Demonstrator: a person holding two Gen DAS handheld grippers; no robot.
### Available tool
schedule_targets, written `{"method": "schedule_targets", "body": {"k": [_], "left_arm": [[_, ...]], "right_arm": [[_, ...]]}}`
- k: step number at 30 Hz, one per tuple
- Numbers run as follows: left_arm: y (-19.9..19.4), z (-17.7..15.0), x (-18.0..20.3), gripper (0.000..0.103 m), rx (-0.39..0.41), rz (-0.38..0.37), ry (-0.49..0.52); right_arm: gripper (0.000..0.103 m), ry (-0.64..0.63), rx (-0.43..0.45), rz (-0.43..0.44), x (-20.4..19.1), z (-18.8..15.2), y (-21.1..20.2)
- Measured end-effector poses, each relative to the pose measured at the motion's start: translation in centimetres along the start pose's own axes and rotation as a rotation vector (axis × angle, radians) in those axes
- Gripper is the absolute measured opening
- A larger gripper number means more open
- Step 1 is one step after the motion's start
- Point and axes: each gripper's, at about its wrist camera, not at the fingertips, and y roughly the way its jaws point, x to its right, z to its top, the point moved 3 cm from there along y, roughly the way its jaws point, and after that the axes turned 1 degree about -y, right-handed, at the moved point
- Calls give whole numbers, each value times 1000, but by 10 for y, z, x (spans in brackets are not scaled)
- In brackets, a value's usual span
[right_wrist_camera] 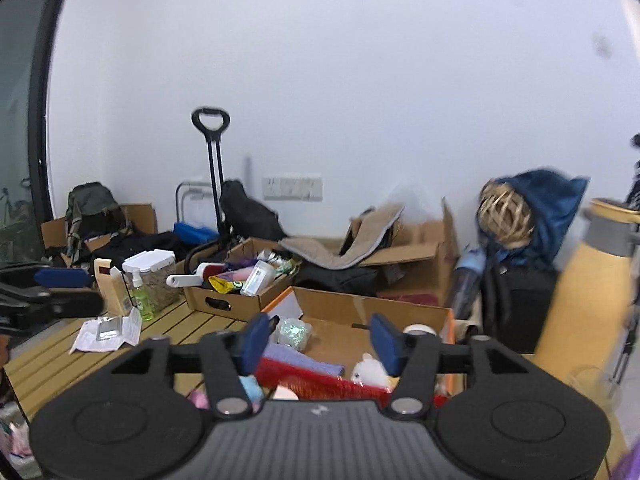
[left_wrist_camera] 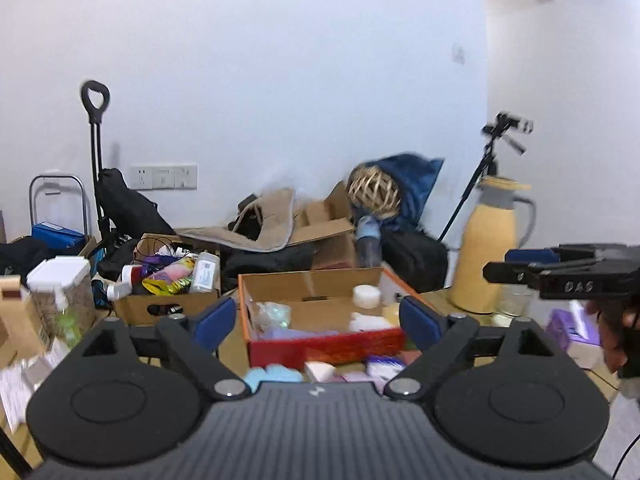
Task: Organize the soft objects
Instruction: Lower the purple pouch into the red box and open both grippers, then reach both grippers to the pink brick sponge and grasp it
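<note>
Both the left gripper (left_wrist_camera: 318,318) and the right gripper (right_wrist_camera: 320,344) are standing open and empty, while the red box (left_wrist_camera: 320,346) is already holding several soft things and a few small ones (left_wrist_camera: 276,374) are lying outside it, so I judge the work partly done.

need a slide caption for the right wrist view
Open right gripper held empty above a red-fronted cardboard box of soft items on a cluttered wooden table.

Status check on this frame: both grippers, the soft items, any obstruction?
Left gripper open, empty. Right gripper open, empty. Soft pieces in the red-sided box, more loose on the table in front. Nothing blocking.
</note>
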Motion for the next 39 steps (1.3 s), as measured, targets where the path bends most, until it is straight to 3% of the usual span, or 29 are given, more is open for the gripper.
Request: {"method": "schedule_targets", "body": {"k": [3,7,12,15,21,30,36,39], "left_arm": [[-35,-41,17,95,17,2,-32],[-68,-87,32,100,21,68,-24],[-95,-133,38,103,-38,89,-67],[-100,-140,41,103,-52,89,-53],[-102,-135,47,103,-22,75,-49],[-50,-143,51,103,-112,62,-43],[26,-137,66,103,-187,8,-45],[74,-132,76,101,-224,-43,-83]], "right_arm": [[67,-23,14,-39,-12,-38,-35],[76,16,-8,-92,-26,-90,-71],[76,48,-62,-75,-54,-143,-109],[77,39,-73,-53,-64,-156,-131],[79,50,-46,-111,-56,-153,-145],[77,117,-79,-128,-27,-167,-101],[77,149,-110,-128,14,-161,-44],[77,153,-132,-80,45,-149,-3]]}}
